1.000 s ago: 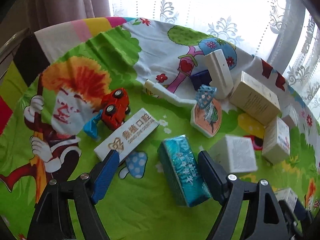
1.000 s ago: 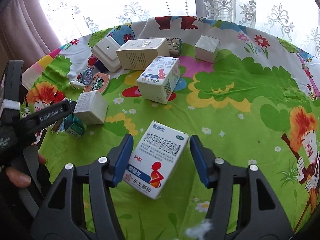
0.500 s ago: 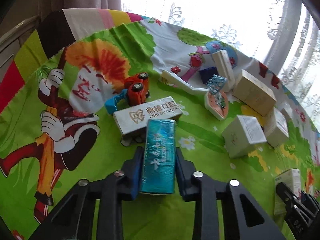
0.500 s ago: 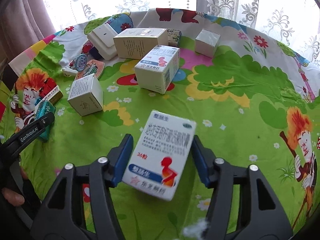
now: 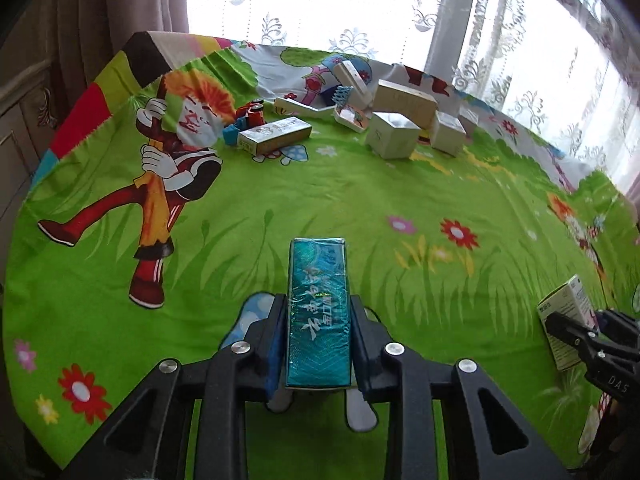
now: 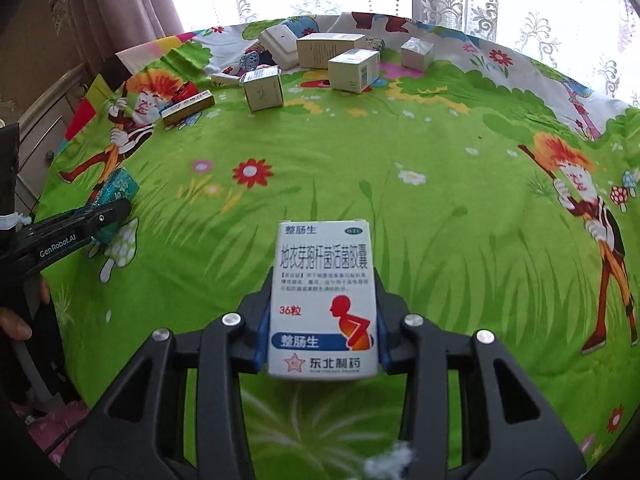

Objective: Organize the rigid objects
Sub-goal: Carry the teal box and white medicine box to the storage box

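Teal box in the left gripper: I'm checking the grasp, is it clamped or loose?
Clamped. The left gripper has both blue pads pressed against the long sides of the teal box.

My bench point(image 5: 360, 200) wears a green cartoon cloth point(image 6: 400, 168). Along its far edge, under the curtains, lie the boxes: a long box point(image 5: 276, 135) beside a red toy car point(image 5: 251, 113), a white cube box point(image 5: 392, 136), a tan box point(image 5: 406, 98), a medicine box point(image 6: 354, 69) and a small silver box point(image 6: 417, 53). The near half of the cloth lies bare.
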The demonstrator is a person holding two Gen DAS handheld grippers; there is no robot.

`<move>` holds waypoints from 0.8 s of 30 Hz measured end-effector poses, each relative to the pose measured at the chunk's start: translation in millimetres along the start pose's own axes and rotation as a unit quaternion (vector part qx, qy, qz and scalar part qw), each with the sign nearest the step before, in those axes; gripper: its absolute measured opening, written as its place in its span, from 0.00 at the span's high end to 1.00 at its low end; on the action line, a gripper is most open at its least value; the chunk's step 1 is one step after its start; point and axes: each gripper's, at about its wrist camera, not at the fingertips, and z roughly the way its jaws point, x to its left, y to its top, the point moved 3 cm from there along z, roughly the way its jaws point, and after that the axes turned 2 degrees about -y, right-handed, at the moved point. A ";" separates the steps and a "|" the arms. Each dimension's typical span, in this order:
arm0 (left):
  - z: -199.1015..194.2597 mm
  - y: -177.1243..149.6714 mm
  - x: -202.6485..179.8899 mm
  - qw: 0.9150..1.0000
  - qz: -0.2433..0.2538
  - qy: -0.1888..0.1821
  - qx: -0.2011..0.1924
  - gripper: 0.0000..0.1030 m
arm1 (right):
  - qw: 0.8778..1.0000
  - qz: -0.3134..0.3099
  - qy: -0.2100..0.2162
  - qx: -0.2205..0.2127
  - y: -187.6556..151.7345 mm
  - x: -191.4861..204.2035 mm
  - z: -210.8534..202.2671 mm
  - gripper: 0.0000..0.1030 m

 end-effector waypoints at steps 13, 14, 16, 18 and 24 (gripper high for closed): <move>-69.8 -15.5 -86.4 0.989 0.131 0.017 -0.061 0.71 | 0.995 0.034 -0.029 -0.087 -34.3 -15.9 -82.6 0.57; -75.8 -16.7 -91.9 0.988 0.138 0.016 -0.070 0.71 | 0.994 0.035 -0.032 -0.099 -37.0 -16.6 -90.7 0.57; -88.7 -18.7 -102.8 0.985 0.150 0.015 -0.088 0.71 | 0.991 0.035 -0.038 -0.119 -41.2 -17.8 -105.4 0.57; -102.5 -20.1 -112.1 0.981 0.161 0.012 -0.108 0.71 | 0.988 0.034 -0.045 -0.143 -45.0 -19.1 -122.0 0.57; -133.9 -21.4 -137.9 0.972 0.183 -0.003 -0.150 0.71 | 0.977 0.023 -0.068 -0.201 -55.2 -21.7 -166.6 0.57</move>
